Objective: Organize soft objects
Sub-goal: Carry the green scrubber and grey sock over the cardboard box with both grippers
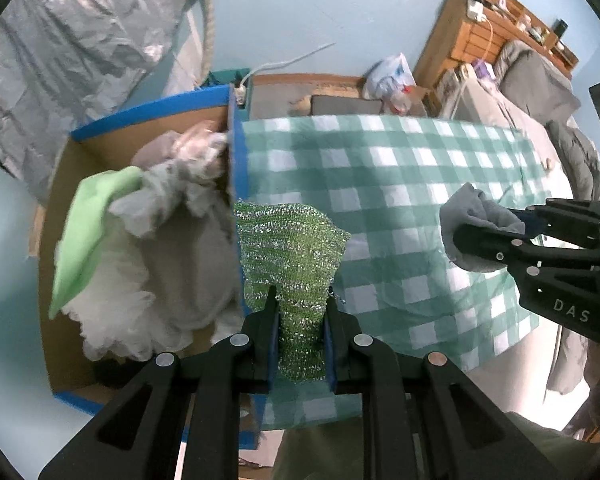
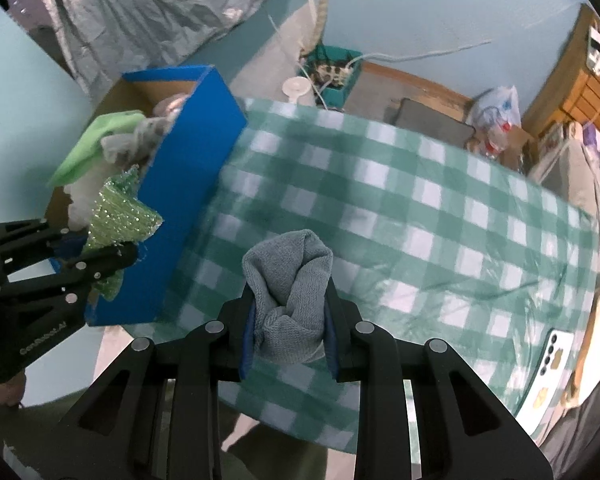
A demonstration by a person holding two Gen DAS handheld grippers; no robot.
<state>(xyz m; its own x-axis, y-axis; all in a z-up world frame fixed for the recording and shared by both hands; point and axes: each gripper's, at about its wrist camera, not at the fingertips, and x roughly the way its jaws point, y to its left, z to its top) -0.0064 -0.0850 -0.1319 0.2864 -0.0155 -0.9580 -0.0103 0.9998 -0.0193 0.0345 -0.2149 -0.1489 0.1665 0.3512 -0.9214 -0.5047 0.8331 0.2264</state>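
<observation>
The left gripper (image 1: pixel 300 300) is clamped on a green mesh (image 1: pixel 292 248), a sparkly knitted scrubbing cloth. Its jaws stand narrow, with the blue pads pressing a pinched waist of the cloth. From that waist the mesh fans out wide toward the far side, so its long axis runs along the fingers, pointing away from the camera, with a short tail hanging back between the fingers. It hangs above the seam where the box (image 1: pixel 236 152) meets the table; its left edge overlaps the box's blue wall.

The right gripper (image 2: pixel 288 300) holds a grey cloth (image 2: pixel 288 280), bunched into a fat roll. Its jaws are a little wider than the left ones, closed on the bundle's sides. The roll also lies along the fingers, and its rounded folded end points far, away from the camera. It is lifted off the checked tablecloth (image 2: pixel 440 200), over the near part of the table.

In the left wrist view the grey cloth shows at the right, its loose end pointing left toward the mesh, well apart from it.

The box stands at the left end of the table, touching the tablecloth's edge. Inside lie a light green cloth (image 1: pixel 88 232), white fluffy stuff (image 1: pixel 116 292) and grey fabric (image 1: pixel 192 248), piled together.

A phone (image 2: pixel 552 356) lies at the right near edge of the table.
</observation>
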